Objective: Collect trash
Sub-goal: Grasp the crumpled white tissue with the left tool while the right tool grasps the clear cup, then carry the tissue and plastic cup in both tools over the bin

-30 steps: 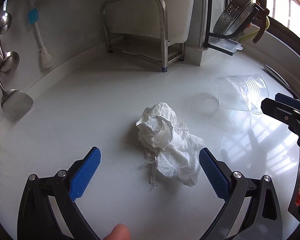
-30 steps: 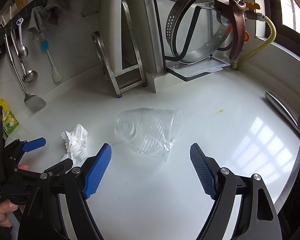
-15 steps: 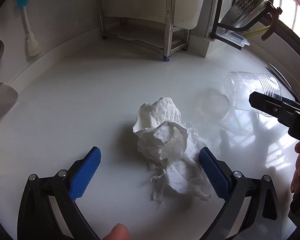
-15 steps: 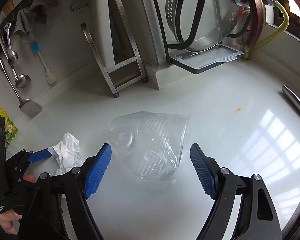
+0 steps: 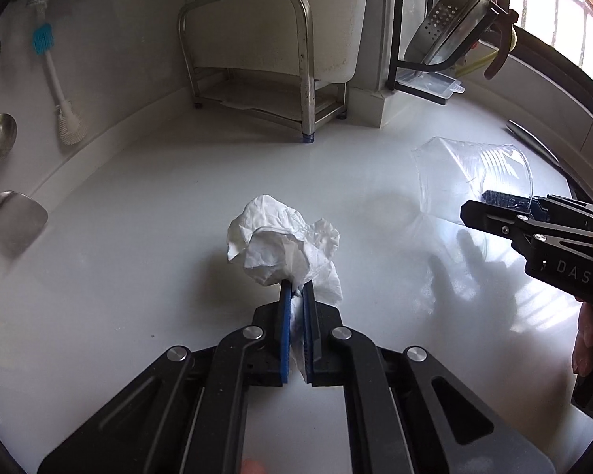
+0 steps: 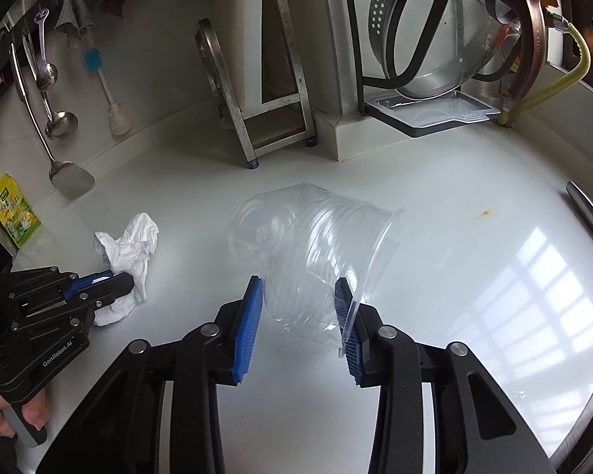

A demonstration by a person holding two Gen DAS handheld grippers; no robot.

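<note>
Along the bench's back edge we note a spatula point(image 6: 69, 175) and ladle point(image 6: 61, 124) hanging at the far left, a metal rack point(image 5: 253, 79) mid-way, a dish drainer point(image 6: 431, 114) toward the right. Left of bench centre, our left gripper point(image 5: 295, 296) has its jaws pressed together on the crumpled tissue point(image 5: 284, 249), which bulges out beyond the tips. Just right of it, our right gripper point(image 6: 299, 296) has its jaws clamped on the clear plastic cup point(image 6: 316, 245), tipped on its side, one blue pad touching each wall near the rim.
</note>
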